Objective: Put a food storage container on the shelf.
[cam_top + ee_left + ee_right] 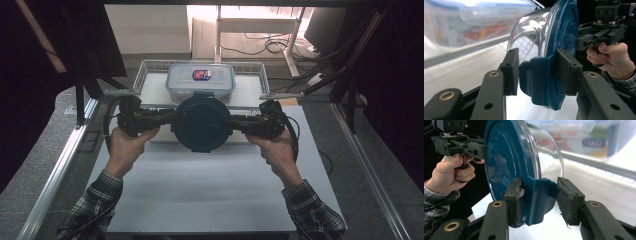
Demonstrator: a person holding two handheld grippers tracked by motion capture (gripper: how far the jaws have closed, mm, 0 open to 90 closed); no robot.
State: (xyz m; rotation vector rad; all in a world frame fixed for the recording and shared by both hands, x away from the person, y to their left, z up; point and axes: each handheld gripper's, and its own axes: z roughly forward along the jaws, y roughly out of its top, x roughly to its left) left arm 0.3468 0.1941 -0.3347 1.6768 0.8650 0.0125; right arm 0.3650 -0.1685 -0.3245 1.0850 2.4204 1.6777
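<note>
My left gripper [172, 118] came in level from the left, its jaws clamped on a blue latch tab [534, 75] at the rim of the round glass container [202, 122]. My right gripper [234, 122] mirrored it from the other side, nipping the opposite tab [540, 195]. Both hands [127, 145] were wrapped around the grips, forearms angled inward, sleeves in plaid. From the high view I saw the container carried between the two grippers, blue lid [202, 120] facing the camera, above the white table [200, 190] and just in front of the wire basket [145, 72] holding a rectangular lidded box [200, 81]. The left gripper view gave me the clear bowl [529, 37] behind the lid; the right gripper view showed that pad's [515, 202] worn, peeling rubber.
</note>
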